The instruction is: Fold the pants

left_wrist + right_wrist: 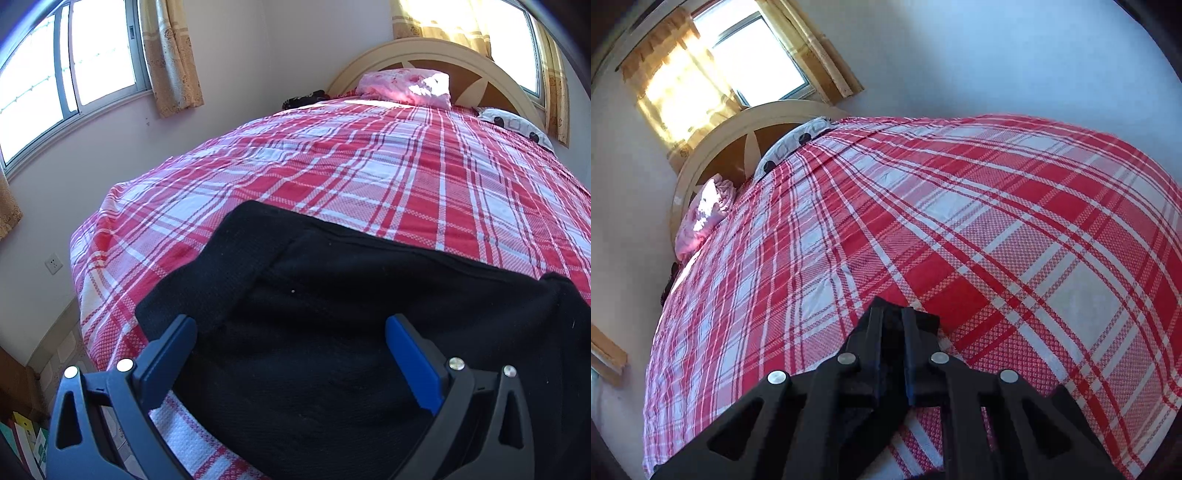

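Black pants [332, 314] lie on the red and white plaid bed [332, 166], near its foot end. My left gripper [290, 328] is open just above them, with one blue finger [173, 354] near the pants' left edge and the other over the cloth. My right gripper [892, 317] is shut on a fold of the black pants [890, 354], held between the fingers above the plaid bed [960, 221]. The rest of the pants is hidden under the right gripper.
A pink pillow [406, 88] and a spotted white pillow [517, 125] lie by the round headboard [424, 51]. A dark item [306, 98] sits at the bed's far left edge. Windows with yellow curtains [173, 55] line the walls. Boxes [26, 439] stand on the floor at left.
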`<state>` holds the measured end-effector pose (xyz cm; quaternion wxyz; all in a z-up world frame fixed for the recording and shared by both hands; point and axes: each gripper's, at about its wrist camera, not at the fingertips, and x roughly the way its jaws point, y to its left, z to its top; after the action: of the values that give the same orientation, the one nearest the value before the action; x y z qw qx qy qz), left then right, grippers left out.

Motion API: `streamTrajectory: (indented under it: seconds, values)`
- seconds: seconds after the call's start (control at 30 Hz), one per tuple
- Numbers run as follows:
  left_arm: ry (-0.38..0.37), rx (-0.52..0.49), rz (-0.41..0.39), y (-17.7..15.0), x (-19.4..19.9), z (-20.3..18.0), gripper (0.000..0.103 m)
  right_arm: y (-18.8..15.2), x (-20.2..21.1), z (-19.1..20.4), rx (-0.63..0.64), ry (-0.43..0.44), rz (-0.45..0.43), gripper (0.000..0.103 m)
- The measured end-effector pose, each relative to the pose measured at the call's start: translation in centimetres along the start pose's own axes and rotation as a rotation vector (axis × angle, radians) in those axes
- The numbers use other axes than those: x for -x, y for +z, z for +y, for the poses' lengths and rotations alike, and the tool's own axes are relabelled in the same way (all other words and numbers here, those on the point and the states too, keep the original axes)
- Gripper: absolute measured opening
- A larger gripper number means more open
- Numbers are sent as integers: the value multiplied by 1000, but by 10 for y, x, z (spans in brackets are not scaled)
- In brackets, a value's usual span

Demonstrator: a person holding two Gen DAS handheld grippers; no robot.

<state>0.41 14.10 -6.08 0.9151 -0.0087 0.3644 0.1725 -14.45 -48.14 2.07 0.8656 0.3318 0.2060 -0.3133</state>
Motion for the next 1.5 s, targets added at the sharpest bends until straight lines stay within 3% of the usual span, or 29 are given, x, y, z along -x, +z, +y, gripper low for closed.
streamTrajectory:
  seconds: [0.1,0.23,0.3,0.37,0.43,0.5,0.57,0.63,0.7,0.77,0.8,0.83,0.87,0.9,0.93,1.0,1.07,1.1,1.2,1.27,1.33,1.43,1.5]
  values:
    - [-1,2,7,0,0,0,103,5,39,3,-5,77,-63,10]
    - [-2,7,17,1,0,0,103,9,108,-24,-120,276,-152,10]
    - [-2,7,17,1,-1,0,103,3,132,-46,-175,303,-156,10]
    - [-2,7,16,1,-1,0,103,-9,142,-70,-216,329,-106,10]
    - [-2,5,18,1,-1,0,103,-26,143,-94,-220,254,-48,10]
    - [-3,5,24,2,-1,0,103,-49,134,-119,-218,169,66,12]
    - [-2,8,33,3,-2,0,103,-67,129,-138,-221,28,123,12]
    - [3,9,36,3,-2,0,103,-73,132,-151,-204,-96,125,12]
    - [9,8,34,3,-2,-2,103,-71,141,-157,-195,-200,65,12]
    - [11,7,32,2,-1,-2,103,-63,145,-157,-200,-134,30,12]
    - [11,7,32,2,-1,-2,103,-58,143,-155,-217,-47,31,14]
    - [11,8,33,2,-1,-2,103,-52,140,-153,-243,31,39,26]
    - [12,8,33,2,-1,-2,103,-48,136,-151,-259,75,46,36]
    - [14,9,33,3,-1,-2,103,-44,132,-148,-262,95,52,58]
    - [16,10,32,3,-1,-2,103,-41,127,-143,-254,104,56,65]
    - [20,8,32,3,0,-3,103,-40,115,-134,-235,108,85,65]
    - [23,9,33,4,-1,-3,103,-44,98,-127,-231,57,166,65]
    - [25,9,33,4,-1,-3,103,-47,92,-124,-223,38,201,63]
    - [34,8,31,4,-1,-4,103,-56,78,-106,-147,72,256,9]
    - [38,9,31,4,-1,-5,103,-56,79,-92,-108,113,258,7]
    - [38,9,31,4,-1,-5,103,-49,89,-78,-81,212,214,7]
    - [37,8,32,5,-1,-5,103,-34,124,-70,-75,446,68,7]
    - [37,9,31,5,-1,-5,103,-26,145,-72,-27,503,-7,7]
